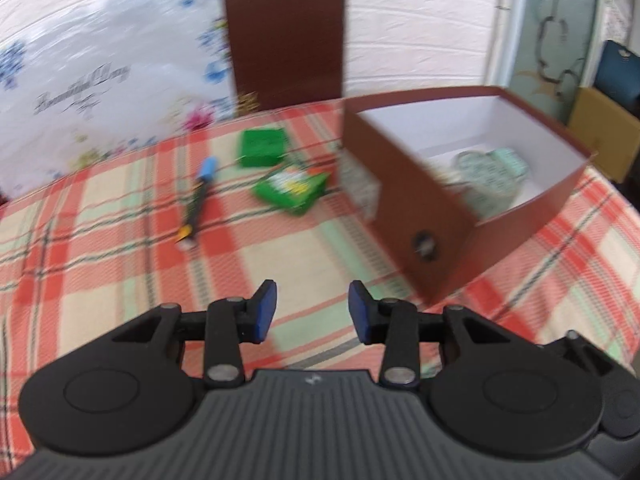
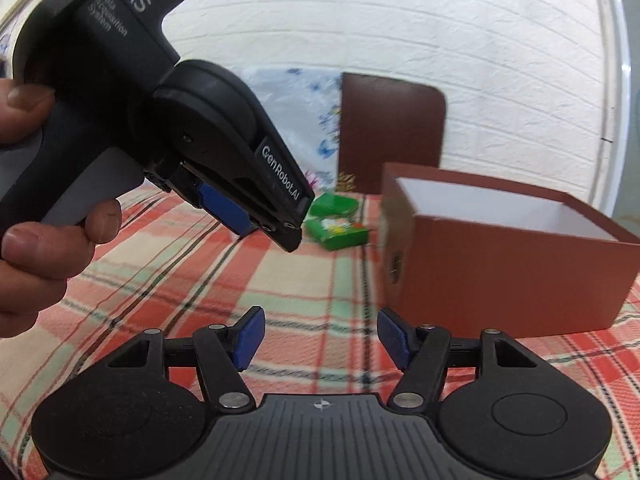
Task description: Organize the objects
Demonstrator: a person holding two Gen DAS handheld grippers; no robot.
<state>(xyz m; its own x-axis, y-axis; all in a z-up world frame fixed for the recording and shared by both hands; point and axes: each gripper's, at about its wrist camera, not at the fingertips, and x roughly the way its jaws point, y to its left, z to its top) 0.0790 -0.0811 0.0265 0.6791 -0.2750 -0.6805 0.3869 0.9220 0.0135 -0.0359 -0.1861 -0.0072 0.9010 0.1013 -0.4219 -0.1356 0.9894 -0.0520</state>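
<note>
Both grippers empty: left gripper (image 1: pixel 312 312) and right gripper (image 2: pixel 318 336) have jaws apart. Pen (image 1: pixel 198 200), green packets (image 1: pixel 290 186) mid-frame on worktop (image 1: pixel 100 248); box (image 1: pixel 460 200) at right. Approach pen low, close across barrel.

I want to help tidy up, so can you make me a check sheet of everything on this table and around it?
Surface: checked red, green and cream tablecloth.
Job's things: open brown cardboard box with a pale green patterned item inside; green block, green printed packet and blue-capped black pen lie left of the box.
Clutter: nothing seen.
Grippers: left gripper open, empty; right gripper open, empty.
Cables: nothing seen.
Surroundings: brown chair back, white floral sheet, white wall.
</note>
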